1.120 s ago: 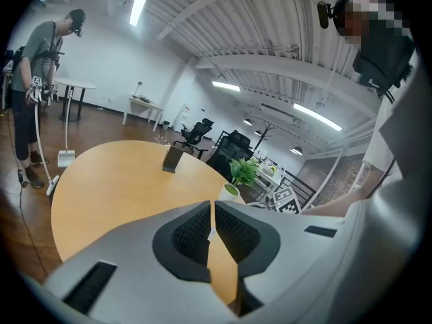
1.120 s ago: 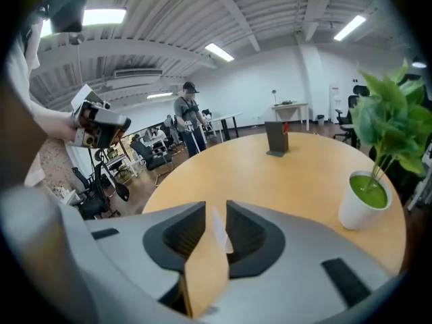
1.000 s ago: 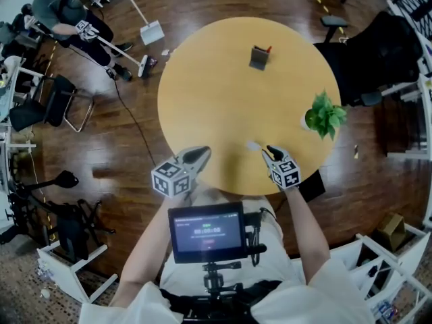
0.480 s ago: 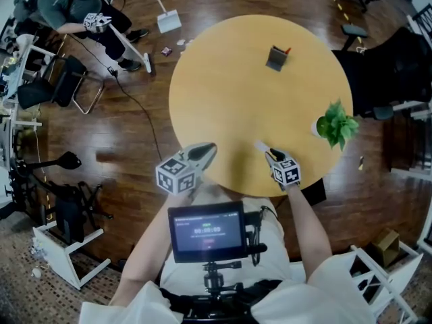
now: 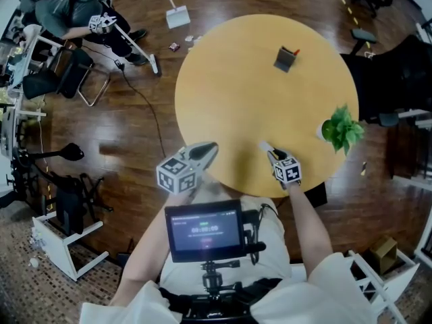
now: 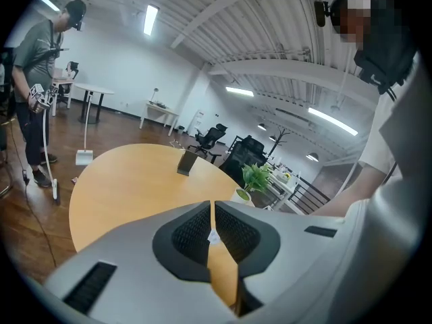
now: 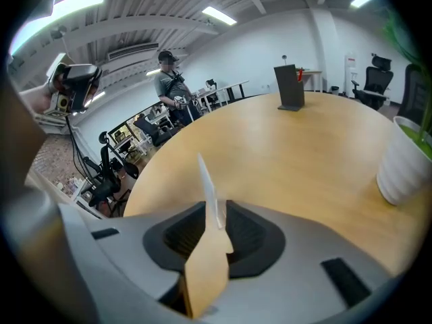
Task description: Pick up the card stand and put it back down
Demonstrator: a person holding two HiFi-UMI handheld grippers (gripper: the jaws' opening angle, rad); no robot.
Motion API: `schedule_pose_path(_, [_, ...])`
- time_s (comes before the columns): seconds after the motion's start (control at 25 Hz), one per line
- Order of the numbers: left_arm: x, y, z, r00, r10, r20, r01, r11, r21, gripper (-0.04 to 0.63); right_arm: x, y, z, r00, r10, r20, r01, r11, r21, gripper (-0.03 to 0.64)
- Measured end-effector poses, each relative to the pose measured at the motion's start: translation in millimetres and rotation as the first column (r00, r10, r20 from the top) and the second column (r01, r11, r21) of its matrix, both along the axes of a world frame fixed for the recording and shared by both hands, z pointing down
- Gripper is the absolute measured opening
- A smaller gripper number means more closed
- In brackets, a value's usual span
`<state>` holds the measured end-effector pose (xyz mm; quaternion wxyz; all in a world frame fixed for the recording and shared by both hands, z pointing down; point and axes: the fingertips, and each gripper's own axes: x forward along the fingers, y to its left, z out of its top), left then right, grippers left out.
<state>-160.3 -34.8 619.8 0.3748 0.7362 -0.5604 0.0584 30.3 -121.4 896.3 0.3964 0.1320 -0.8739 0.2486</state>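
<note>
place: open-plan office | signs: office chairs (image 6: 210,139), round table (image 5: 236,93), ceiling strip lights (image 6: 150,19), wood floor (image 5: 135,127)

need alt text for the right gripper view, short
The right hand-held gripper is shut on a thin pale card, held edge-on over a round wooden table. A dark card stand stands at the far side and a white plant pot at right.

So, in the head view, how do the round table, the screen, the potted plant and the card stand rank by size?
1. round table
2. screen, though it sits nearest the camera, which enlarges it
3. potted plant
4. card stand
</note>
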Motion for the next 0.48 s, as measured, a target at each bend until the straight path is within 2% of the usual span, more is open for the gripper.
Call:
schedule_pose_path(0.24, [-2,6,2,1.000,-0.012,0.000,0.012,1.000,-0.010,0.011,-3,-2,-6,1.000,-0.004,0.011,0.004,1.000,0.014,0.100])
schedule_pose_path(0.48, [0,6,2,1.000,-0.006,0.001,0.006,1.000,-0.005,0.011,-4,-2,-12,0.999,-0.007,0.043,0.006,1.000,0.027,0.035])
